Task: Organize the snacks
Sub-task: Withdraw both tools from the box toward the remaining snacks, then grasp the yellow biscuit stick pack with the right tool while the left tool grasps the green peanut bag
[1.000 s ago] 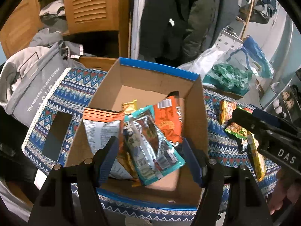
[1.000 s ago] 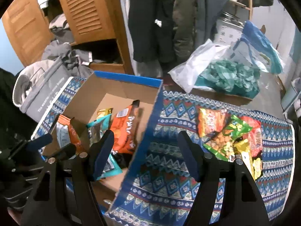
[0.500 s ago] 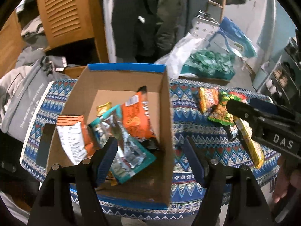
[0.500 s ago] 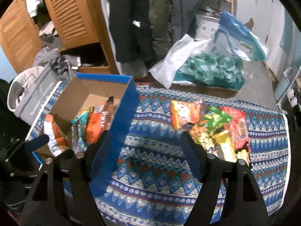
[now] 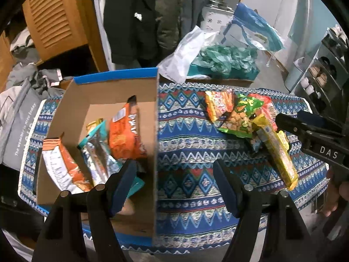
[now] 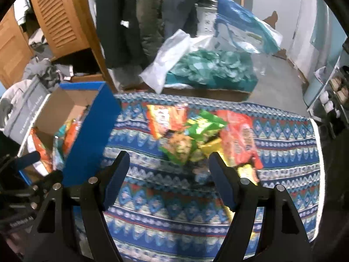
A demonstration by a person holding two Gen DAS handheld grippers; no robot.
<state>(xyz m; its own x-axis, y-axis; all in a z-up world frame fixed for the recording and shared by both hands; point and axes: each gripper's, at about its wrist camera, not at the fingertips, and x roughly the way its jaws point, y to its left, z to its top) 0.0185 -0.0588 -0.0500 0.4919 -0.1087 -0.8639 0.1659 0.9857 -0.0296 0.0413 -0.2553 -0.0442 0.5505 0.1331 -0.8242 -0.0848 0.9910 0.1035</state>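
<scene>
A blue-edged cardboard box (image 5: 113,93) stands at the left of the patterned tablecloth (image 5: 185,144) and holds several snack packs, among them an orange bag (image 5: 124,137). A pile of loose snacks lies at the right: an orange pack (image 5: 218,104), a green peanut bag (image 5: 242,118) and a long yellow pack (image 5: 277,152). My left gripper (image 5: 174,187) is open and empty, straddling the box's right wall. My right gripper (image 6: 168,179) is open and empty, just short of the pile's green bag (image 6: 192,137); it also shows in the left wrist view (image 5: 309,135).
A white plastic bag (image 6: 168,59) and a teal bundle (image 6: 213,67) lie behind the table. A grey bag (image 5: 15,118) sits left of the box. Dark coats (image 5: 141,17) and a wooden louvred door (image 5: 54,21) stand behind. Shelves (image 5: 322,74) are at the right.
Both grippers have swung to the right, away from over the box and toward the loose snack pile. Both stay open and empty.
</scene>
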